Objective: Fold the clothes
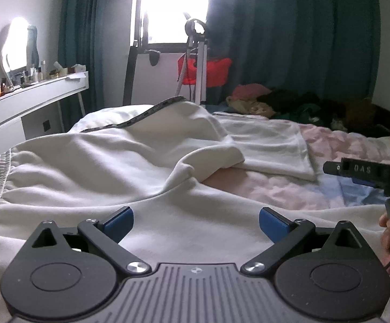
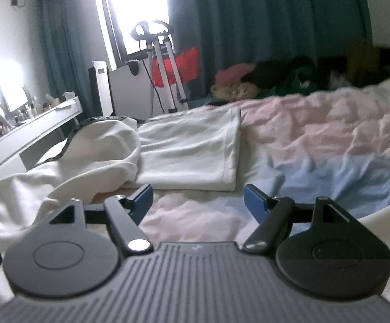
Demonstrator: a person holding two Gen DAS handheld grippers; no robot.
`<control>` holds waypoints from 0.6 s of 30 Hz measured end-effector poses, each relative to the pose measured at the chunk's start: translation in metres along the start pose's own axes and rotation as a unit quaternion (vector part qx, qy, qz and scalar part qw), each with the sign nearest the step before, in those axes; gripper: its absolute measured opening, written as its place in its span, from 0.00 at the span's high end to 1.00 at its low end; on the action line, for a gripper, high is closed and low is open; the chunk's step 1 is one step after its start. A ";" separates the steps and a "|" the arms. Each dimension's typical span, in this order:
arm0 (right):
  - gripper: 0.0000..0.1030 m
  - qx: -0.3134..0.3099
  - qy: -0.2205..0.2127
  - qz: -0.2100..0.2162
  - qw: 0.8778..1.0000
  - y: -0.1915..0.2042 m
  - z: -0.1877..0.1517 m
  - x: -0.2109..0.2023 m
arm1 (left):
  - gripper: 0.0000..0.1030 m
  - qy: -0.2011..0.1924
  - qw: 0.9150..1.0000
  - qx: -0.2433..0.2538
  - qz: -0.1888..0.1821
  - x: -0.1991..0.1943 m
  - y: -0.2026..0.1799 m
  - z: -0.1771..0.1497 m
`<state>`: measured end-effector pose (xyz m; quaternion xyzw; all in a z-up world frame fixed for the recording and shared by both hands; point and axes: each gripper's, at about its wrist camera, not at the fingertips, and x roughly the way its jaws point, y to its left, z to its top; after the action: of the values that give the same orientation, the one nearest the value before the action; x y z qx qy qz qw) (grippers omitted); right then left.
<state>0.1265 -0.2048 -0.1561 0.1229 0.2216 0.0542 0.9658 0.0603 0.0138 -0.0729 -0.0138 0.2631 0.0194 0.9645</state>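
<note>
Cream fleece garment (image 1: 92, 161) sprawls rumpled over the bed's left side, soft and floppy; its ribbed hem (image 1: 0, 177) looks the surest hold. Left gripper (image 1: 196, 219) hovers above it, spread and empty. Right gripper (image 2: 198, 200), likewise released, overlooks the folded white cloth (image 2: 192, 148).

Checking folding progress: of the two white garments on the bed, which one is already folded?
The white garment lying flat as a neat rectangle beside the pink quilt. The cream garment with grey trim is spread out, rumpled, and unfolded.

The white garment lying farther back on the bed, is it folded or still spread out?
Folded. The white garment lies as a flat, layered rectangle with straight edges on the bedspread, beside the rumpled cream garment, which is still unfolded.
</note>
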 end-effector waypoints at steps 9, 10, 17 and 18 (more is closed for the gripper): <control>0.31 0.067 0.041 0.047 0.996 -0.011 0.000 0.039 | 0.02 0.022 1.000 -0.012 0.017 0.016 0.001 -0.005; 0.32 0.075 0.045 0.053 0.995 -0.011 -0.001 0.042 | 0.02 0.024 0.999 -0.013 0.017 0.017 0.001 -0.005; 0.32 0.126 0.075 0.092 0.985 -0.011 -0.007 0.064 | 0.02 0.035 0.999 -0.014 0.012 0.023 -0.003 -0.007; 0.32 0.143 0.080 0.098 0.982 -0.015 -0.008 0.067 | 0.02 0.036 0.999 -0.014 0.011 0.023 -0.004 -0.007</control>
<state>0.1835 -0.2066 -0.1949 0.2759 0.2906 0.1258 0.9075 0.0767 0.0098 -0.0909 -0.0251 0.2977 0.0328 0.9538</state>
